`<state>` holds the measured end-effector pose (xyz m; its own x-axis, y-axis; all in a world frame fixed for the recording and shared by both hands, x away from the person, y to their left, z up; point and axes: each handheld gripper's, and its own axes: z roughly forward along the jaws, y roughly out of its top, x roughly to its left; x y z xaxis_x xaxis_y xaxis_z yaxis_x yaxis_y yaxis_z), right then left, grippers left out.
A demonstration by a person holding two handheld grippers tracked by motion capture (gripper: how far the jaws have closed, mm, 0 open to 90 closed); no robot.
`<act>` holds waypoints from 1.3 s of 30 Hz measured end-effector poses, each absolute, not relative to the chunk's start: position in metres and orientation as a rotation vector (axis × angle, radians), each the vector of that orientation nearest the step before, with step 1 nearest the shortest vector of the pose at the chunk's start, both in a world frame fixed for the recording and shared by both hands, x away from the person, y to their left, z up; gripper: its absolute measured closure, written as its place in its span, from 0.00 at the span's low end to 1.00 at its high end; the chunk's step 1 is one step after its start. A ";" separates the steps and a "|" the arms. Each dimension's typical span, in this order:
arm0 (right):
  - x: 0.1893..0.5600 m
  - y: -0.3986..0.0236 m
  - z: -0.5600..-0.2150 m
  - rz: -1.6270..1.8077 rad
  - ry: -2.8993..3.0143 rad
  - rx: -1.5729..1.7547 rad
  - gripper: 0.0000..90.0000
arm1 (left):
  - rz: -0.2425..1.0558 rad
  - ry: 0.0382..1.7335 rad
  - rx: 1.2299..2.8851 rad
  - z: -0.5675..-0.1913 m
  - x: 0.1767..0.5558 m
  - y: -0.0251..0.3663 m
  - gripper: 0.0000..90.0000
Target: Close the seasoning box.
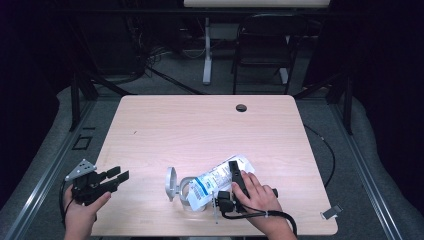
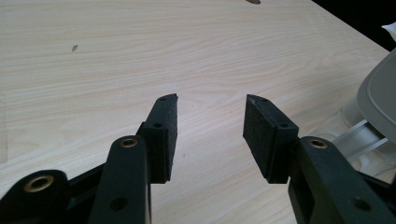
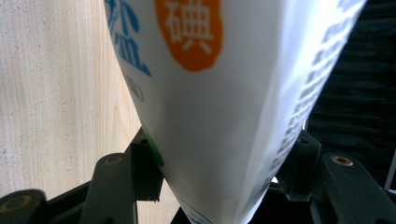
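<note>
Right claw (image 1: pixel 233 176) pinches the white plastic bag with blue print (image 1: pixel 216 178), which lies over a clear jar (image 1: pixel 186 196). Left claw (image 1: pixel 118 176) sits spread wide above the pale wooden worktop (image 1: pixel 200 125), holding nothing.

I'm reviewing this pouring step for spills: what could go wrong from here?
1. The right gripper clamps the white bag tilted over the clear container; if the soft bag slips or buckles between the jaws, its contents may land on the table.
2. The left gripper hangs open, away from the container, so nothing steadies it; a push from the bag might tip it.
3. The hinged lid stands open beside the bag and could get knocked.
</note>
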<state>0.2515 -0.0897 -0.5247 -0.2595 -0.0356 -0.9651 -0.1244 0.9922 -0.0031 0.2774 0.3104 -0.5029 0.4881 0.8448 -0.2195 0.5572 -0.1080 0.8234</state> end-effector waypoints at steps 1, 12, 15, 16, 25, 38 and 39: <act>0.252 -0.090 -0.525 0.084 1.832 -0.119 0.49 | 0.382 1.184 1.790 -0.503 0.277 0.310 0.62; 0.251 -0.088 -0.524 0.049 1.819 -0.133 0.49 | 0.386 1.181 1.788 -0.502 0.277 0.311 0.62; 0.251 -0.088 -0.524 0.059 1.817 -0.126 0.50 | 0.385 1.182 1.787 -0.502 0.277 0.311 0.62; 0.251 -0.088 -0.524 0.058 1.816 -0.127 0.50 | 0.384 1.182 1.788 -0.502 0.277 0.311 0.62; 0.250 -0.088 -0.523 0.037 1.801 -0.137 0.50 | 0.386 1.182 1.785 -0.502 0.278 0.311 0.62; 0.250 -0.087 -0.522 0.027 1.795 -0.142 0.51 | 0.387 1.183 1.783 -0.502 0.278 0.312 0.62; 0.250 -0.087 -0.522 0.026 1.792 -0.144 0.51 | 0.387 1.183 1.783 -0.502 0.278 0.312 0.62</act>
